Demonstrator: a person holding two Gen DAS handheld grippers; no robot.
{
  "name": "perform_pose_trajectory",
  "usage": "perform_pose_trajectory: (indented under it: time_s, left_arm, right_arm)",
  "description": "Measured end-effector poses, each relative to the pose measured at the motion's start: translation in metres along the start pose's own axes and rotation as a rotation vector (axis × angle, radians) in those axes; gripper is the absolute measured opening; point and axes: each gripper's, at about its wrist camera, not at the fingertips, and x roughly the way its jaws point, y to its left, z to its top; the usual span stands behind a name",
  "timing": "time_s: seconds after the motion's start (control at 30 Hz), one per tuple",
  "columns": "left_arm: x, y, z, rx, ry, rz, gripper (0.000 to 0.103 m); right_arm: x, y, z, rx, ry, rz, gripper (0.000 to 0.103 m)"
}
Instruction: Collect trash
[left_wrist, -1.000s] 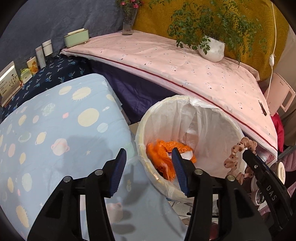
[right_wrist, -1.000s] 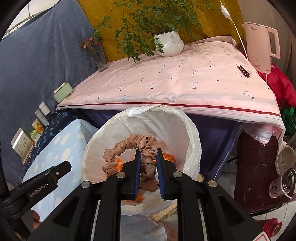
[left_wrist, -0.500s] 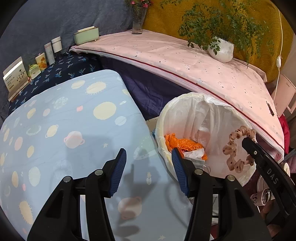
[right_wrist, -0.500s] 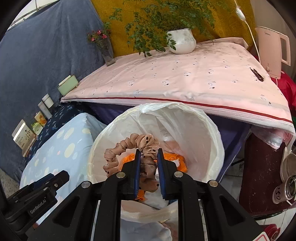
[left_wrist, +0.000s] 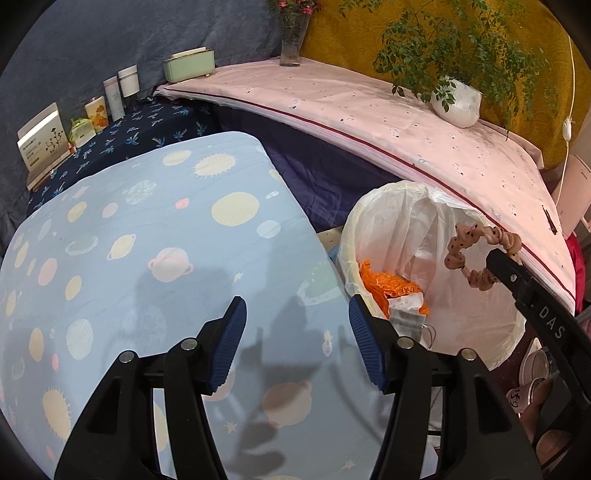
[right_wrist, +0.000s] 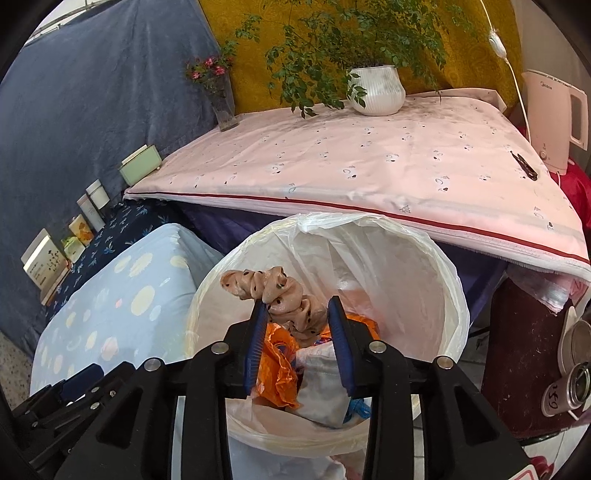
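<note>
Your right gripper (right_wrist: 298, 317) hung over the bin (right_wrist: 456, 291), jaws opening. The scrunchie (right_wrist: 280, 295) sat between the pads, draped against the left one; whether the right pad touched it, you could not tell from the frame. From your left wrist view the same scrunchie (left_wrist: 476, 254) looped off the right gripper's tip above the bin's (left_wrist: 351, 236) mouth.

Under it, inside the white liner (right_wrist: 388, 266), lay an orange bag (right_wrist: 277, 358) and pale wrappers (right_wrist: 321, 384).

Your left gripper (left_wrist: 295, 334) was spread with nothing between the pads, jaws opening wider, poised over the blue planet-print cover (left_wrist: 147, 240) just left of the bin.

Behind the bin ran the pink worktop (right_wrist: 369, 162) with a red edge stripe. On it stood a white plant pot (right_wrist: 376, 90), a glass vase (right_wrist: 221, 107) of flowers, a green box (right_wrist: 140, 170) and a dark clip (right_wrist: 524, 170). A pink kettle (right_wrist: 554, 118) stood at its right end. Small boxes and bottles (left_wrist: 92, 107) lined the dark floral cloth at far left.
</note>
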Motion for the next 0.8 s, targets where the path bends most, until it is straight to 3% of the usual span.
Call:
perform_pose_trajectory:
  time_s: [0.23, 0.43, 0.8]
  left_arm:
    - [-0.005, 0.006, -0.006, -0.008, 0.001, 0.005, 0.056]
    - [-0.008, 0.01, -0.009, -0.015, -0.002, 0.01, 0.06]
    - [-0.012, 0.016, -0.01, -0.027, -0.004, 0.017, 0.06]
  right_arm:
    - [-0.003, 0.005, 0.001, -0.014, -0.006, -0.003, 0.035]
    - [0.002, 0.008, 0.001, -0.025, 0.006, -0.012, 0.049]
    - [-0.001, 0.011, -0.008, -0.031, 0.018, -0.005, 0.049]
